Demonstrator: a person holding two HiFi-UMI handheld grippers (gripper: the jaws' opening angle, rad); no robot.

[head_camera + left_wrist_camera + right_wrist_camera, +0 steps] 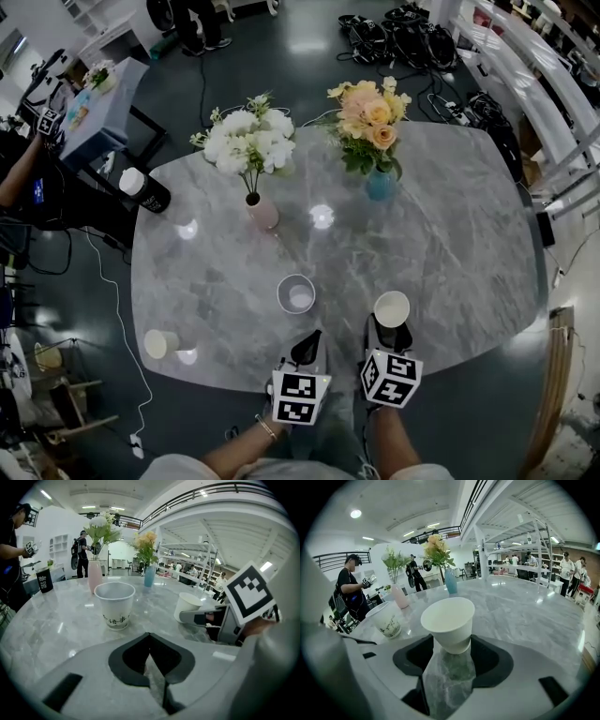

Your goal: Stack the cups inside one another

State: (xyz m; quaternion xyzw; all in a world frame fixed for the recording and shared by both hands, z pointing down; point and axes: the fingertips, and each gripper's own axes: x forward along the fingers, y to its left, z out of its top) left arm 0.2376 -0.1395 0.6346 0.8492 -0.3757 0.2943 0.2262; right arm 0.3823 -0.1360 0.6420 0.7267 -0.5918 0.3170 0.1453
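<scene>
**Right claw** (452, 641): The jaws stand wide apart. The plain white cup (449, 620) sits upright between them, with its base on the table (450, 225). The jaws flank the lower third of the cup. Its wall shows no dent, so the pads are judged not to be pressing on it.

**Left claw** (149, 641): The jaws are together, tip against tip, with nothing between them. This claw sits just to the left of the right claw.

**Other cups**
- A printed cup (296, 292) stands upright and empty a short way ahead of the left claw, and ahead and to the left of the right claw.
- A third cup (161, 344) lies on its side well off to the left of both claws, near the table edge.

**Handling (judged)**
- The cups appear to be thin paper, so they are very light and easy to crush.
- The rolled rim and the base ring are the stiff zones, and the wall between them gives way under pressure.
- The taper lets a cup slide down out of a loose grip.

**Where to grip**
- Take hold low on the wall, just above the base ring, or just under the rim.
- Close the jaws only until the cup stops shifting.
- The printed cup may skid or tip on the polished stone when the white cup is lowered into it, so the left claw may need to steady it.
</scene>
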